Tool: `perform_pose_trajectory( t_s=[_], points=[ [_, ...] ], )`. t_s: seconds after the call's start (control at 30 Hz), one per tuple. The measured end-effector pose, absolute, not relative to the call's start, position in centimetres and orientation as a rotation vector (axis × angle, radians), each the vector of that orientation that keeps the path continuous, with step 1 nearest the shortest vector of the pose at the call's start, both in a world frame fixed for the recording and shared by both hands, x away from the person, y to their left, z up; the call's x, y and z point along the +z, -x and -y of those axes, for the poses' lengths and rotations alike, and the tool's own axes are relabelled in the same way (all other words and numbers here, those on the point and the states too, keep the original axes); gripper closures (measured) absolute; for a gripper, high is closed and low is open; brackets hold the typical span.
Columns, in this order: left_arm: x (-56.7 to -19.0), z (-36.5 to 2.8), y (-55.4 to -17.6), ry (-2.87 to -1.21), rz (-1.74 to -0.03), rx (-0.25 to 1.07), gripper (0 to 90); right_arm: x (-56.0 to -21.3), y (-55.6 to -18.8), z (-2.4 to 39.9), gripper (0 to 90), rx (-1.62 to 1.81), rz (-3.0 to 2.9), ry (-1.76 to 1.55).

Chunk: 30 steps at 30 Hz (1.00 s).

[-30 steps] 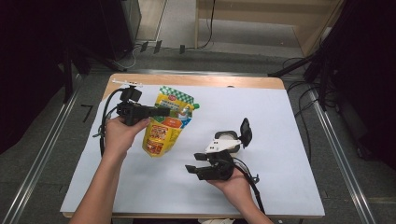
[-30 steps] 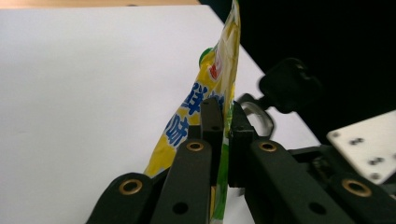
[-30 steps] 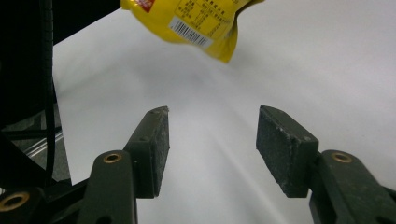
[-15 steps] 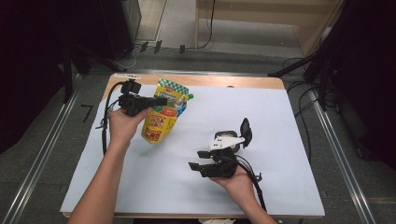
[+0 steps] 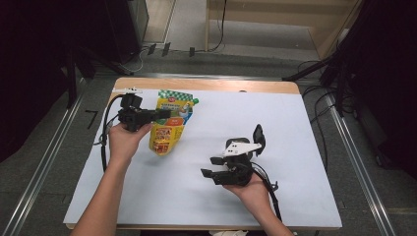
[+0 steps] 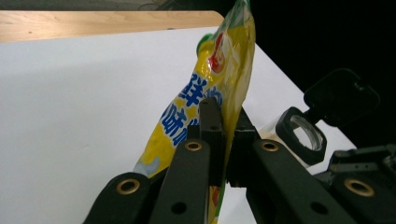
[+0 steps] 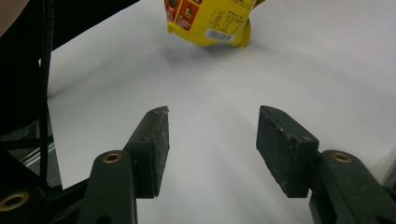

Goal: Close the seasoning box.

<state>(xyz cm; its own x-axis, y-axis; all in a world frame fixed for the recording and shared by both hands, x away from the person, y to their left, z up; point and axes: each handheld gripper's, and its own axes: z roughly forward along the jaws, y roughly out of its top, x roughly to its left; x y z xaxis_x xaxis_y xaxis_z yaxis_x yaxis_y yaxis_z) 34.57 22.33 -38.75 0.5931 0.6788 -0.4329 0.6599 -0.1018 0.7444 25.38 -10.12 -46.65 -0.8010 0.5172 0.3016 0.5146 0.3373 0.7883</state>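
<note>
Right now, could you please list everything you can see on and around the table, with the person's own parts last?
pouch: one, yellow with a green-and-white checked top; at the table's far left, clamped in the left gripper, lower end toward the sheet.
sheet: one, white; covers most of the tabletop.
table: one, light wood; a strip shows along the far edge.
cables: several, black; on the grey floor beyond the table.
left gripper: one, black; shut on the pouch, in the left hand.
right gripper: one, black with a grey plate; jaws apart with nothing between them, over the sheet, in the right hand.
</note>
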Motion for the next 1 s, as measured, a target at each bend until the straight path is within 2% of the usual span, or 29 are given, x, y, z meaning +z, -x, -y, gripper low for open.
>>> perform_pose_trajectory(
  t_s=[0.27,0.63,1.0],
  points=[
    [-38.8,-24.1,-32.5,-1.793,-1.108,0.057,86.2,-46.4,-25.8,10.3,46.1,1.512,-2.556,-0.993],
    [-39.7,-25.5,-29.6,-1.778,-1.048,0.111,83.9,-46.4,-25.8,9.8,46.2,1.486,-2.569,-0.967],
    [-40.1,-26.4,-28.2,-1.771,-1.045,0.103,79.7,-46.3,-25.9,10.1,47.5,1.486,-2.572,-0.983]
  ],
)
